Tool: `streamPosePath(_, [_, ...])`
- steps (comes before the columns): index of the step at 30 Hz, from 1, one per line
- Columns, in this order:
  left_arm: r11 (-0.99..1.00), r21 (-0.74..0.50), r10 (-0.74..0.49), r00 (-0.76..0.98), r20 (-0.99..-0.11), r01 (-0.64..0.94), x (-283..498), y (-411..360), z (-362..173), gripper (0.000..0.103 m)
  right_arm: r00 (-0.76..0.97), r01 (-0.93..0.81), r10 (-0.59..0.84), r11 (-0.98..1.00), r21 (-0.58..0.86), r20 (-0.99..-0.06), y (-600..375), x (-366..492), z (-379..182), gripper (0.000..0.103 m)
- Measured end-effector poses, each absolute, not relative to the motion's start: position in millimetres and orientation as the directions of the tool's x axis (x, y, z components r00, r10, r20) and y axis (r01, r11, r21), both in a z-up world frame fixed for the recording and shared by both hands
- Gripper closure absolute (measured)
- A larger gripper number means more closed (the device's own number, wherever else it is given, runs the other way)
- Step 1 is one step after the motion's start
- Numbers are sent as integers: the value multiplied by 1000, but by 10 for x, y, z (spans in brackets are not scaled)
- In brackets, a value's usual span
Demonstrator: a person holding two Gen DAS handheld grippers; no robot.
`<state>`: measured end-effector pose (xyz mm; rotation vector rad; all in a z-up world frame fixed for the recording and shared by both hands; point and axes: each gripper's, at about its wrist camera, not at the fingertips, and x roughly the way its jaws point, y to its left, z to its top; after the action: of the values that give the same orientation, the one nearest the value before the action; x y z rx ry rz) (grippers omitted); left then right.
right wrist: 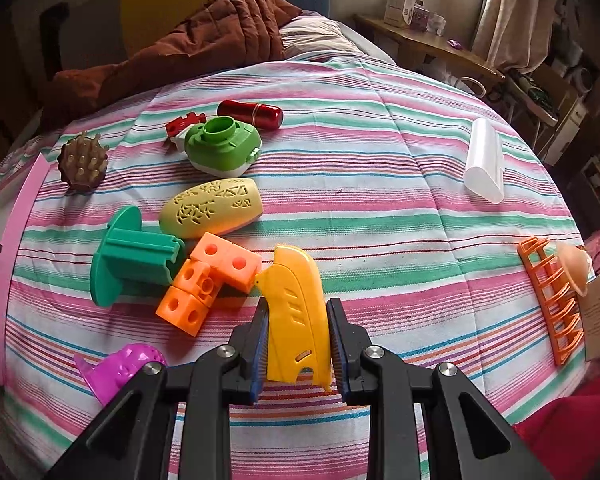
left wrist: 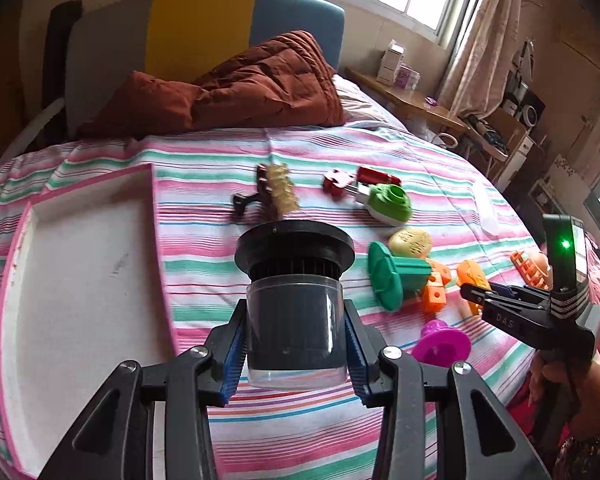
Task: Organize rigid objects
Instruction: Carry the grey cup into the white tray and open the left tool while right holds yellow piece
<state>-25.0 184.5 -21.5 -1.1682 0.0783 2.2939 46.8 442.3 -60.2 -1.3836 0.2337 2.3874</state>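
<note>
My left gripper is shut on a black cylindrical filter with a clear cap, held above the striped bedspread just right of the white tray with a pink rim. In the right wrist view my right gripper is shut on a yellow plastic shell that rests on the bed. Beside it lie orange cube blocks, a green flanged piece, a cream perforated oval, a green and white toy, a red cylinder, a brown bristle brush and a purple piece.
A white half-round piece lies at the far right of the bed. An orange rack and a peach dome sit at the right edge. A rust quilt is piled at the headboard. A wooden side table stands by the window.
</note>
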Motion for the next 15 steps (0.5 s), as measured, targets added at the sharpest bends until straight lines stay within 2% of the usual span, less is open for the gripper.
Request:
streamPosePath(8, [-909,-188,373,-526,-764,-372,-688,1157,-101,60,-511,-390,249,-920,-36,-823,4371,511,-495,76])
streamPosePath(15, [-962,-158,254,-532,-808,-221,-1307,587,-275,60,-600,-337,246,-941,-38,-761,4216,546,-355,76])
